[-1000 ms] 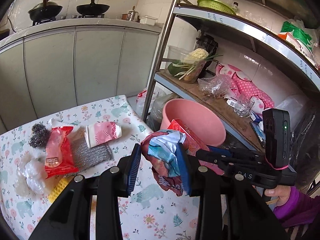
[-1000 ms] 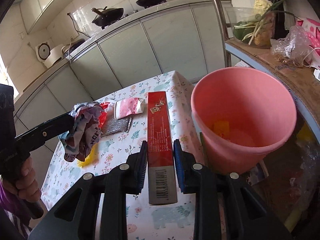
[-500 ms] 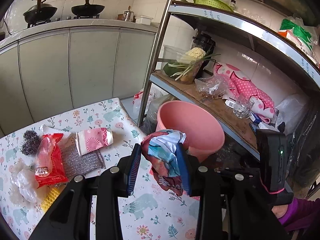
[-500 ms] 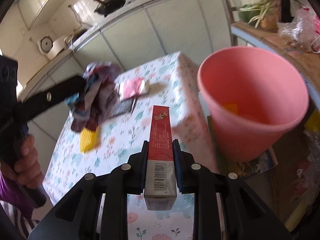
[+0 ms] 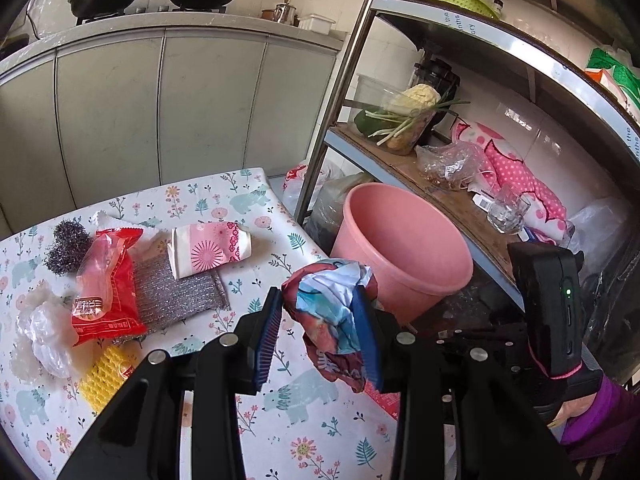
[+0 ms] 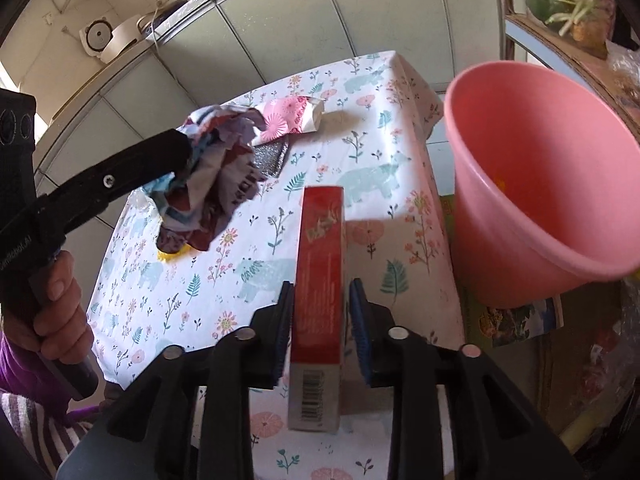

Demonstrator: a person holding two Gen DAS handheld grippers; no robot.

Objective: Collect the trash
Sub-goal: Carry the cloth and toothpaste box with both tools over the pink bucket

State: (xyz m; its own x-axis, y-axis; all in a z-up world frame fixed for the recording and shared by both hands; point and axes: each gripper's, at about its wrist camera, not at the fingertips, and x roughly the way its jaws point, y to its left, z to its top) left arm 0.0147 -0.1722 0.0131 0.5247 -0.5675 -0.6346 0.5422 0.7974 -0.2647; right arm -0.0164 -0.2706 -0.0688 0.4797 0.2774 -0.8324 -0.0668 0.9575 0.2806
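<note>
My left gripper (image 5: 320,308) is shut on a crumpled colourful wrapper (image 5: 332,320) and holds it above the floral tablecloth (image 5: 248,200), near the table's right edge. The same wrapper (image 6: 212,184) shows at the left of the right wrist view. A long red box (image 6: 320,280) lies between the fingers of my right gripper (image 6: 320,292). Its jaws are opening, with a gap between each pad and the box. The box seems to rest on the cloth by the table edge. A pink bucket (image 6: 540,184) stands off the table to the right, its mouth (image 5: 400,240) open.
On the cloth lie a red snack bag (image 5: 104,288), a silver scouring pad (image 5: 176,292), a pink flowered carton (image 5: 208,248), a steel wool ball (image 5: 66,246), clear plastic (image 5: 44,336) and a yellow sponge (image 5: 104,376). A metal shelf rack (image 5: 336,92) stands behind the bucket.
My right gripper has tipped downward and lowered the red box to the table beside the bucket, and its pads have come off the box. The left gripper still holds the wrapper.
</note>
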